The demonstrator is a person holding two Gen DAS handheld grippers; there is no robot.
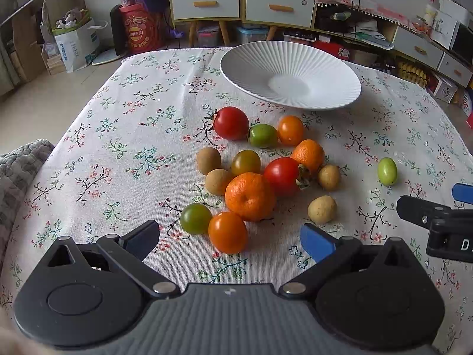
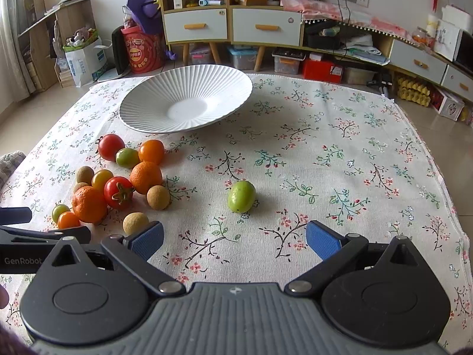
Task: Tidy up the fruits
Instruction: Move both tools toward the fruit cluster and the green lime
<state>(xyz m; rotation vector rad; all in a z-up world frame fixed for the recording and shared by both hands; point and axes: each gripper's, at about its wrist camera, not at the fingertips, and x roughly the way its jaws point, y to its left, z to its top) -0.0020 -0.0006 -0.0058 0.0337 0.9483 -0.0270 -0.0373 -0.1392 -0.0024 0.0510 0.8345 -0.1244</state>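
A pile of several fruits lies on the floral cloth: red tomatoes [image 1: 231, 123], tangerines [image 1: 250, 196], orange and green cherry tomatoes [image 1: 227, 232] and tan longans [image 1: 322, 209]. One green fruit [image 2: 241, 196] lies apart, to the right of the pile. Behind them stands a white ribbed plate [image 1: 325, 68], holding nothing. My left gripper [image 1: 230, 238] is open just in front of the pile, nothing between its fingers. My right gripper [image 2: 235, 239] is open a short way in front of the lone green fruit [image 1: 387, 171]. The same pile [image 2: 88, 204] and plate [image 2: 142, 109] show at left in the right wrist view.
The table's far edge [image 2: 295, 77] runs behind the plate; beyond it are drawers, boxes and shelves on the floor. A grey cushion [image 1: 17, 171] sits off the table's left edge. Bare cloth [image 2: 354, 162] spreads over the right half of the table.
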